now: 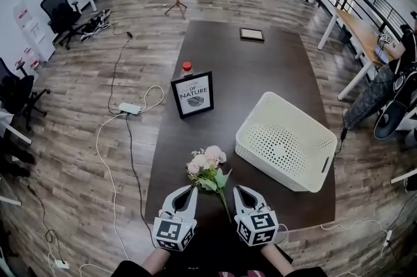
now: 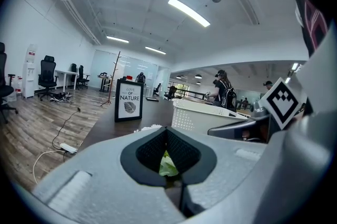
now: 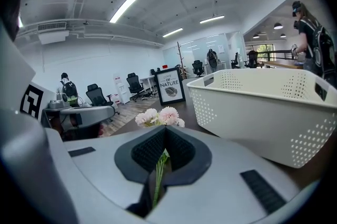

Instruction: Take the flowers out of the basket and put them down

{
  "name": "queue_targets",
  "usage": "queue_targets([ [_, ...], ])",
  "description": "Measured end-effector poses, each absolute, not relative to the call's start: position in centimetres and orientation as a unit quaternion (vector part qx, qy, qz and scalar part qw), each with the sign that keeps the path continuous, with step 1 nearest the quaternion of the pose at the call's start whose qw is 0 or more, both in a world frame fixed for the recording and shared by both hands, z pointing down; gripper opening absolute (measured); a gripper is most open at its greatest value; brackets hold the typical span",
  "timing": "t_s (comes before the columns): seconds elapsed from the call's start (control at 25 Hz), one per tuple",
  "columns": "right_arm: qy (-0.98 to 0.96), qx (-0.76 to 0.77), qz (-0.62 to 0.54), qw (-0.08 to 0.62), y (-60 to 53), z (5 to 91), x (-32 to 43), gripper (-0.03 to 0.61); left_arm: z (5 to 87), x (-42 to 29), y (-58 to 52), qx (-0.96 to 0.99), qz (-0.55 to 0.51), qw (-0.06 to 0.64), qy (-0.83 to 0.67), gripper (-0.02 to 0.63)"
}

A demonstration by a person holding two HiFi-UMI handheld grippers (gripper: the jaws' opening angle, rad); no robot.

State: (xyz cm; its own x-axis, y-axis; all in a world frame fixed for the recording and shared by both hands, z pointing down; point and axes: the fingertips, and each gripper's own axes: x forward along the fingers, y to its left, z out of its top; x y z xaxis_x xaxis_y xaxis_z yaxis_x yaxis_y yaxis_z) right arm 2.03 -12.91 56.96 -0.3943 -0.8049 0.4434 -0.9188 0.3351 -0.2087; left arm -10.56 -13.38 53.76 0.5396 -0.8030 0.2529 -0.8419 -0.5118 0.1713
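A small bunch of pink and white flowers lies on the dark table, outside the white perforated basket, which stands to its right. The green stems run back toward me between my two grippers. My right gripper is shut, and in the right gripper view the stems run through its jaws, with the blooms just past the tips. My left gripper is shut beside the leaves. A green leaf shows in the hollow behind its tips; I cannot tell whether it is pinched.
A framed sign stands mid-table with a red-capped bottle behind it and a dark tablet at the far end. The basket wall is close on the right gripper's right. Cables and a power strip lie on the floor at left.
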Motion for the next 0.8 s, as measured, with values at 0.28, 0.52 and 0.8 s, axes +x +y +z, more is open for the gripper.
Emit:
queue_targets([
  [0.28, -0.807, 0.534, 0.213, 0.134, -12.86, 57.0, 2.1, 0.006, 53.73, -10.24, -13.45, 0.868, 0.072, 0.138, -0.471, 0.009],
  [0.52, -0.806, 0.536, 0.213, 0.134, -12.81, 57.3, 2.33, 0.006, 53.82, -9.75, -13.45, 0.872, 0.073, 0.136, -0.464, 0.009],
  [0.8, -0.805, 0.536, 0.212, 0.137, -12.73, 57.33, 2.23, 0.006, 53.83, -9.77, -13.48, 0.873, 0.071, 0.137, -0.462, 0.009],
])
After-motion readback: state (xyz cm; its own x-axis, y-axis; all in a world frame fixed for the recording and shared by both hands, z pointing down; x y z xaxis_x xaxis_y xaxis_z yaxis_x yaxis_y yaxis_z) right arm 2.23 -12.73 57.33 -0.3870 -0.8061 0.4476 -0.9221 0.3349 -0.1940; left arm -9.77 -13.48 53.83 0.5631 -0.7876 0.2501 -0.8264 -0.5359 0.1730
